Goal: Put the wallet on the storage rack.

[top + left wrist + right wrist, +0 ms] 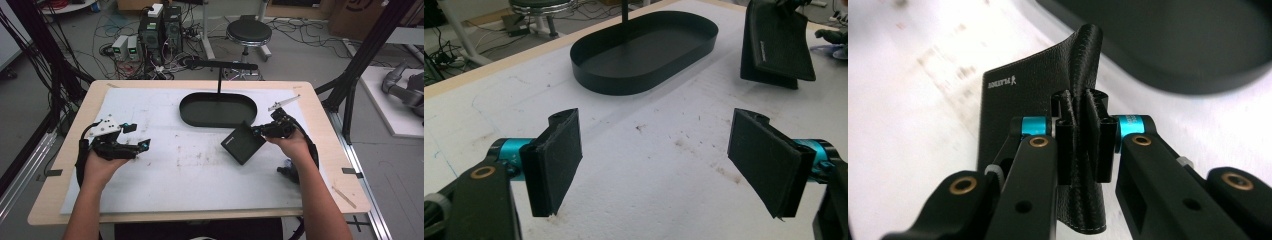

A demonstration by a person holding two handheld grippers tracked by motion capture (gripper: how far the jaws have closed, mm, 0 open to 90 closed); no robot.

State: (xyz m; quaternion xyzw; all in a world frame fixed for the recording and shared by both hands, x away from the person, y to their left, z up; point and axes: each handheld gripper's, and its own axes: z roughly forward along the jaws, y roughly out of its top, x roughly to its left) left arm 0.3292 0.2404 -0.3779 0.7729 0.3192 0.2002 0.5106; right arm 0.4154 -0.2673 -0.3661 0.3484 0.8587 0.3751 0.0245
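Here, the right gripper (1082, 145) has its fingers (1066, 150) clenched on the folded edge of a black wallet (243, 142), pinching the leather between the pads. The wallet hangs tilted from that grip, just above the white mat (190, 165) on the table (75, 120), close in front of an oval black tray (218, 109). Well apart on the other side, the left gripper (664, 165) hovers over the mat, fingers (556, 160) spread wide around nothing.
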